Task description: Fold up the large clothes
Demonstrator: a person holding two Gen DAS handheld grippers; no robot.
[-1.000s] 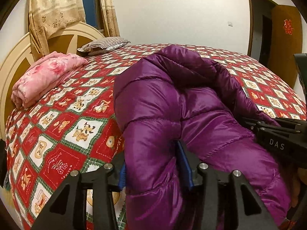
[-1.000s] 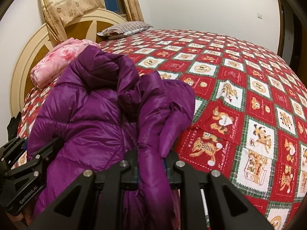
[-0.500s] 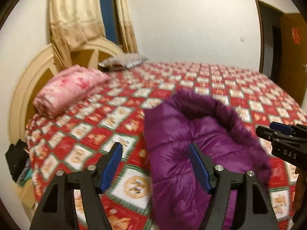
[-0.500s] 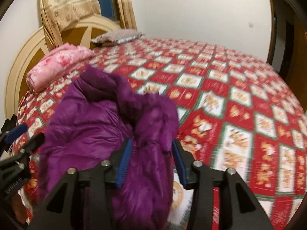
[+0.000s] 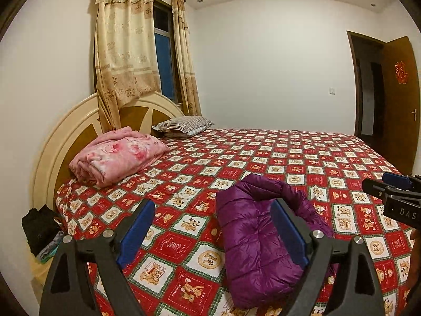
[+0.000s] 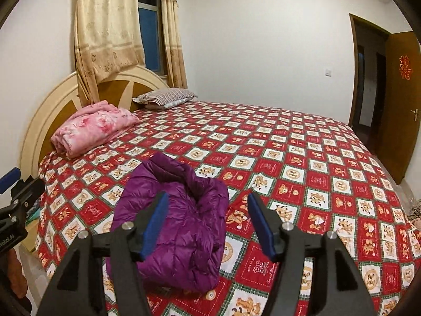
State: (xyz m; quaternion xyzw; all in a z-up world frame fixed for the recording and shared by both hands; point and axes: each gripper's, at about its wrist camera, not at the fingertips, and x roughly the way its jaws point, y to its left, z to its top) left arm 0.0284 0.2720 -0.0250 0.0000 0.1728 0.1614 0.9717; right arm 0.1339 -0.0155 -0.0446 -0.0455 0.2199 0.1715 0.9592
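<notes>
Both my left tongs (image 5: 213, 231) and right tongs (image 6: 206, 222) are spreading wider, pinching nothing, above the folded purple jacket (image 6: 181, 226) lying near the bed's (image 6: 329, 173) front edge.

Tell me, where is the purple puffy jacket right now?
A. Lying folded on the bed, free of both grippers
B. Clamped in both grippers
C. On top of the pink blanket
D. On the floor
A: the purple jacket lies bundled on the patterned bedspread, with neither gripper's pads touching it.
</notes>
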